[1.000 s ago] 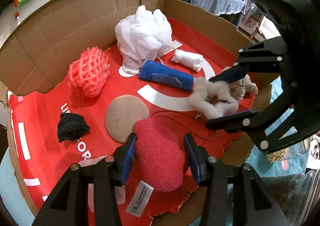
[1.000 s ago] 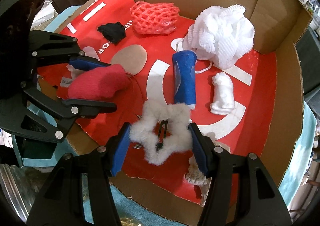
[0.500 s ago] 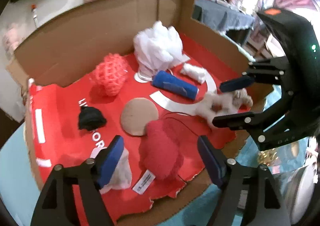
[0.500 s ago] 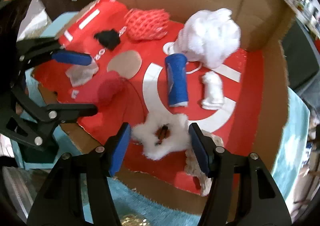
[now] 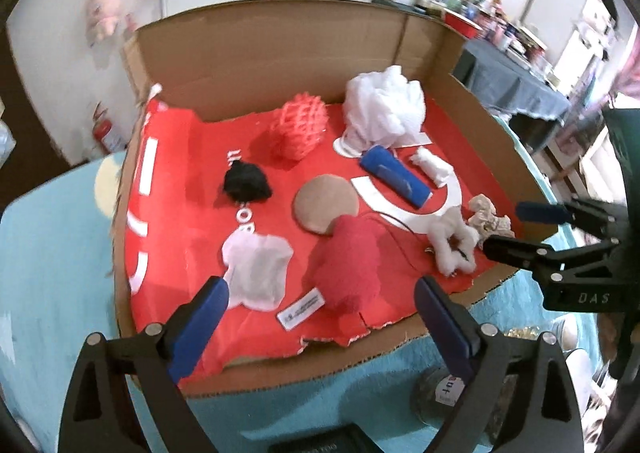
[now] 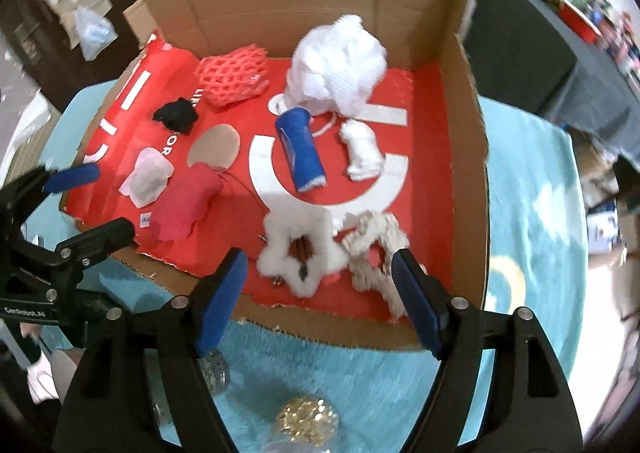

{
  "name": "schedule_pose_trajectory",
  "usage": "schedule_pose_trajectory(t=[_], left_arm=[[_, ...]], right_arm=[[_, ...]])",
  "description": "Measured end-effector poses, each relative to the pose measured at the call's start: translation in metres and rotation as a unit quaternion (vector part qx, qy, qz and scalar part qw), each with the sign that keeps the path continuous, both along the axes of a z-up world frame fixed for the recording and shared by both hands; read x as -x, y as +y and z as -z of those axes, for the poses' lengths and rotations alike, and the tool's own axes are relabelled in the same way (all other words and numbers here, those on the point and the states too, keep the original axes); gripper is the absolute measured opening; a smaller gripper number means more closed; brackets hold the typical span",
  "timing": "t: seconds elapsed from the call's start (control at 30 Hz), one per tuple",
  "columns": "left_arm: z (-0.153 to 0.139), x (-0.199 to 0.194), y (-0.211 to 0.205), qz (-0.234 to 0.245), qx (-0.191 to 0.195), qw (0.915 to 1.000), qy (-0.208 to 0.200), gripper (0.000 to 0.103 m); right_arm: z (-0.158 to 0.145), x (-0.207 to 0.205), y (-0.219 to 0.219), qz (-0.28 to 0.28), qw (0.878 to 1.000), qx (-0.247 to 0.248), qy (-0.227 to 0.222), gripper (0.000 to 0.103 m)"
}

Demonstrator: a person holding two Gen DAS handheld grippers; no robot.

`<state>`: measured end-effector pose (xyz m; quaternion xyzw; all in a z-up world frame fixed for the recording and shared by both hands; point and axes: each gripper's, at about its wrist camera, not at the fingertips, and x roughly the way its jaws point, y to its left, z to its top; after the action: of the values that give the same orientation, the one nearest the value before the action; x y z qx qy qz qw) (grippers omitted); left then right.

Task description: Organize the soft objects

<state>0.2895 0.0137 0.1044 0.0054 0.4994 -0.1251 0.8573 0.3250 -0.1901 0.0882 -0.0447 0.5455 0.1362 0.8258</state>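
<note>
A cardboard box (image 5: 280, 53) (image 6: 468, 157) with a red lining holds soft objects. In the left wrist view lie a red fuzzy pouch (image 5: 348, 265), a white fluffy star (image 5: 452, 241), a white cloth (image 5: 256, 269), a tan disc (image 5: 324, 201), a blue roll (image 5: 396, 175), a black tuft (image 5: 244, 183), a pink net (image 5: 298, 129) and a white loofah (image 5: 384, 109). My left gripper (image 5: 320, 313) is open and empty, above the box's front edge. My right gripper (image 6: 320, 289) is open and empty, just short of the white fluffy star (image 6: 300, 249) and a beige star (image 6: 376, 253).
The box sits on a teal fluffy mat (image 6: 532, 213). A gold glittery ball (image 6: 308, 423) lies on the mat below my right gripper. A small white bear (image 6: 362, 151) lies by the blue roll (image 6: 300, 149). A dark table (image 5: 516, 93) stands behind right.
My left gripper let go of the red pouch, opened wide and pulled back and up. My right gripper released the white star, opened and drew back out of the box.
</note>
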Motion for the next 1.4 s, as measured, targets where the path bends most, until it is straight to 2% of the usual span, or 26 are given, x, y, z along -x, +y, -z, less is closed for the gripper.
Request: schedule_pose_trajectory(t=[0.23, 0.57, 0.83, 1.4], left_arm=[[0.006, 0.009, -0.003, -0.025, -0.009, 0.9996, 0.0, 0.1], [0.018, 0.008, -0.006, -0.044, -0.014, 0.9989, 0.007, 0.1], [0.025, 0.006, -0.007, -0.047, -0.016, 0.9986, 0.019, 0.1], [0.03, 0.005, -0.003, -0.058, -0.026, 0.9975, 0.03, 0.1]], right_arm=[[0.003, 0.009, -0.003, 0.026, 1.0, -0.01, 0.0, 0.074], [0.018, 0.014, 0.001, 0.041, 0.999, -0.015, 0.003, 0.074], [0.028, 0.012, -0.001, 0.049, 0.998, -0.019, 0.017, 0.074], [0.029, 0.009, 0.0, 0.048, 0.999, -0.013, 0.017, 0.074]])
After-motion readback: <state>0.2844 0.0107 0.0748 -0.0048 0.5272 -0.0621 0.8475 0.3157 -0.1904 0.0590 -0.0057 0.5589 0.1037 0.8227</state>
